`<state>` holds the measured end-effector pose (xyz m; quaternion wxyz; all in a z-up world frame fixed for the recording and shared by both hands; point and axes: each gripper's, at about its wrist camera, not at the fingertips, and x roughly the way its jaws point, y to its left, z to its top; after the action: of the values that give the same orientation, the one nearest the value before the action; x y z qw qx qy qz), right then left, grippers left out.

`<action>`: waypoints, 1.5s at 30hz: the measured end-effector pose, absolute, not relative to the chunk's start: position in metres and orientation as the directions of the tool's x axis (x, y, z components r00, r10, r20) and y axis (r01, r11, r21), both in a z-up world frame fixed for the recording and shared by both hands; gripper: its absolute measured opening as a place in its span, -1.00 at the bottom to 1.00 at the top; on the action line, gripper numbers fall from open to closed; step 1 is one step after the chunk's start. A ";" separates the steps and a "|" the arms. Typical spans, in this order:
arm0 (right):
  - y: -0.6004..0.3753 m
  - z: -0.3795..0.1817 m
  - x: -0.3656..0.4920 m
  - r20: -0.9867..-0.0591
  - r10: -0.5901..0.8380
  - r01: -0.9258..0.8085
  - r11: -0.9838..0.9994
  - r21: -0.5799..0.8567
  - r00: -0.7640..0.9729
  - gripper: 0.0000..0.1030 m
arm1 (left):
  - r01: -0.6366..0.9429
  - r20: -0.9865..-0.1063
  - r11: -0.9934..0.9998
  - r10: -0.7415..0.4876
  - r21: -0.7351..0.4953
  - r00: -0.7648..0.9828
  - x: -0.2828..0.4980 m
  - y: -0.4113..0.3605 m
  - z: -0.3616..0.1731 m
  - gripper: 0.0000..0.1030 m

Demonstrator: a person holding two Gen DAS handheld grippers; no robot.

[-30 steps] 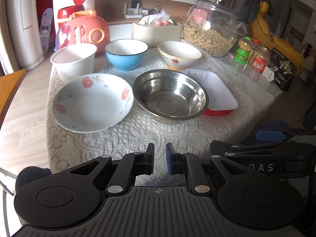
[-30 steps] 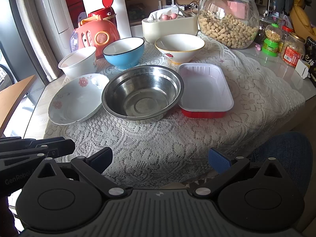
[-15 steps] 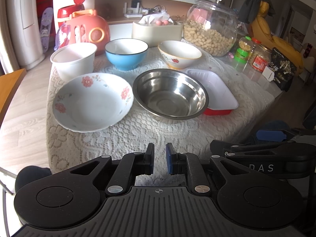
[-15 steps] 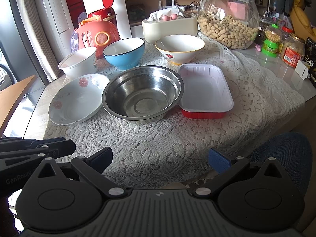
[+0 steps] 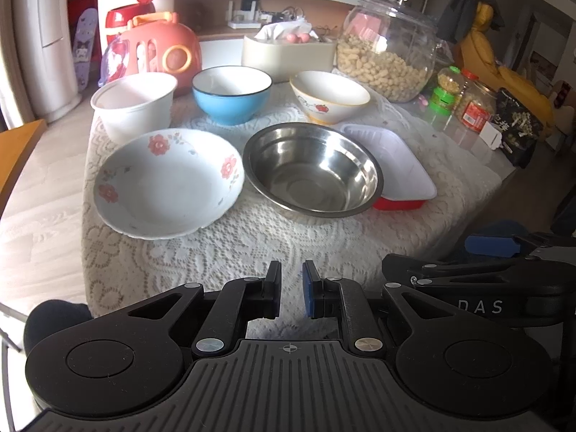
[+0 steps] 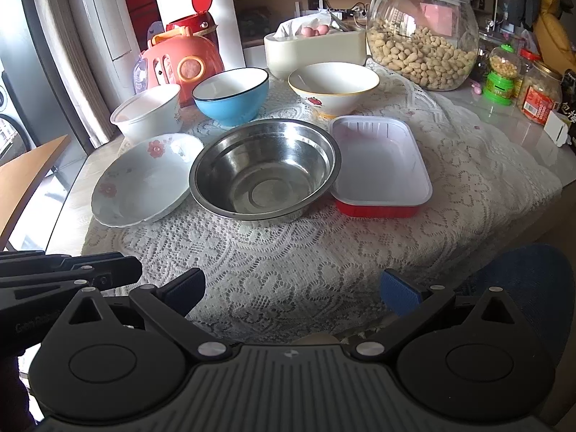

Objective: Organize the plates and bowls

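White lace cloth (image 6: 324, 252) covers the desk (image 6: 522, 136), and all the dishes stand on it, none of them stacked. In the front row, from left to right, there are a flowered plate (image 5: 165, 183), a steel bowl (image 5: 311, 169) and a red tray (image 6: 379, 165) with a white inside. The rim of the steel bowl overlaps the edge of the tray, and the plate lies just beside the bowl. Behind them stand a white plastic bowl (image 5: 135, 102), a blue bowl (image 5: 231, 93) and a cream bowl with a red print (image 5: 329, 95), each apart from its neighbour. Further back are a large glass jar of peanuts (image 6: 423, 32), a cream box (image 6: 313, 50) and a pink toy case (image 5: 158, 54).

Both grippers hang in front of the near edge of the desk, well apart from the dishes, and both point down at a slant toward the cloth. The left gripper (image 5: 291, 293) has its fingers (image 5: 310, 293) brought close, only a narrow gap between the pads, and nothing is held there. The right gripper (image 6: 292, 286) has its fingers (image 6: 399, 293) spread wide and also holds nothing. In the left wrist view the right gripper shows from the side at the right edge, so the two are next to each other.
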<state>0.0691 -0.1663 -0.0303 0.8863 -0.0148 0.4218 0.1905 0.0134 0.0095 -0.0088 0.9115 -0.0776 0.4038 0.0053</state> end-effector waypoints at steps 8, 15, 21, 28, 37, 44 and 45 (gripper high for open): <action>-0.164 -0.018 0.092 -0.699 0.365 -0.393 0.910 0.130 0.614 0.99 | -0.127 -0.683 0.982 -0.004 -0.141 0.730 0.036 0.018 0.008 -0.68; -0.165 -0.003 0.128 -0.628 0.384 -0.409 0.905 0.113 0.676 0.99 | -0.094 -0.610 0.948 -0.118 -0.305 0.783 0.082 0.031 0.015 -0.65; -0.175 -0.002 0.161 -0.606 0.394 -0.404 0.906 0.128 0.691 0.99 | -0.054 -0.655 0.938 -0.196 -0.341 0.729 0.133 0.024 0.005 -0.65; -0.194 -0.016 0.196 -0.611 0.401 -0.396 0.906 0.151 0.682 0.99 | 0.012 -0.661 0.942 -0.245 -0.336 0.710 0.182 0.004 -0.004 -0.65; -0.262 -0.078 0.262 -0.756 0.375 -0.196 0.927 0.321 0.536 0.99 | 0.063 -0.736 0.930 -0.327 -0.362 0.592 0.262 -0.023 -0.027 -0.65; -0.280 -0.113 0.266 -0.765 0.502 -0.156 0.862 0.483 0.403 0.49 | 0.030 -0.789 0.955 -0.261 -0.295 0.556 0.304 -0.031 -0.047 -0.65; -0.280 -0.115 0.267 -0.762 0.511 -0.158 0.856 0.492 0.397 0.47 | 0.022 -0.801 0.956 -0.258 -0.293 0.540 0.309 -0.032 -0.051 -0.65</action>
<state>0.2665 -0.2803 -0.1151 0.8176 0.1732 0.5095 0.2047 0.3092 -0.0320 -0.0510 0.8687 -0.1246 0.4726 -0.0807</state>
